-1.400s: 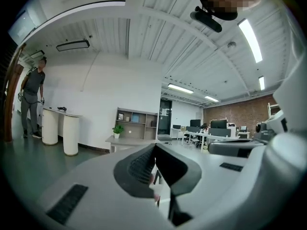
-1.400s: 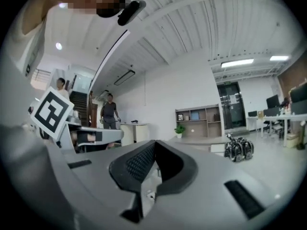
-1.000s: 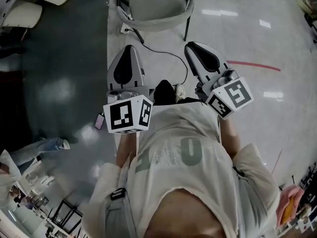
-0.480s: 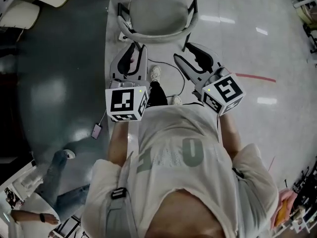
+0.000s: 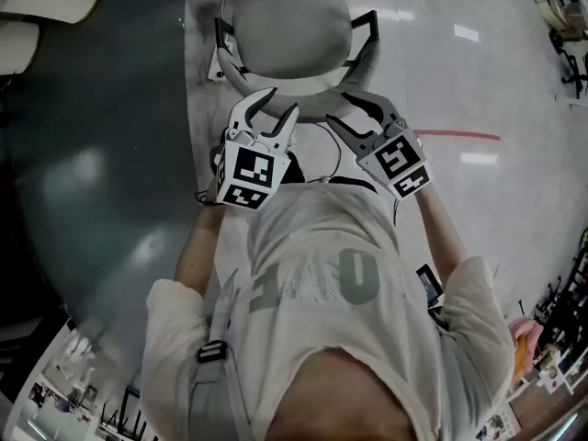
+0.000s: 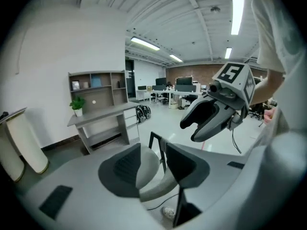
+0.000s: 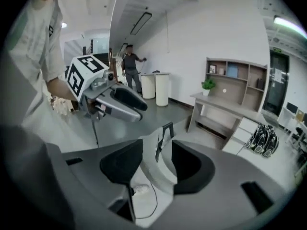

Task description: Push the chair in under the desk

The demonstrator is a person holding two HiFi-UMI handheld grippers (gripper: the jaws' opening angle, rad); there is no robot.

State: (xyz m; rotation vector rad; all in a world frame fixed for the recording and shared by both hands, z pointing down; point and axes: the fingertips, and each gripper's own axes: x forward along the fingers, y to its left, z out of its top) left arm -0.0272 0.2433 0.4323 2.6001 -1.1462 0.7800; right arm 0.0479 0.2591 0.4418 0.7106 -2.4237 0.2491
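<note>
Head view: the chair (image 5: 289,30) stands at top centre, its black frame partly hidden by the pale shell and the curved backrest nearest the camera. The left gripper (image 5: 280,101) and right gripper (image 5: 338,108) sit side by side at the backrest rim, one marker cube on each. In both gripper views the jaws stand well apart, having just been opening, and the backrest edge stands between them. A gap shows beside the pads, so neither claw grips anything. The desk (image 6: 103,113) lies beyond the chair at centre left of the left gripper view, and chair and desk are apart. The shelf unit (image 6: 96,85) above it has open compartments holding a few small objects too small to identify. One potted plant (image 6: 76,103) stands on the desk's left end. In the right gripper view, two white drums (image 7: 157,87) stand at upper centre with their contents unseen, and one bystander (image 7: 129,66) stands just beside them. A cable (image 5: 329,150) crosses the floor below the chair, partly covered by the grippers. One shoe (image 6: 168,211) shows at bottom centre, cut off by a jaw.
</note>
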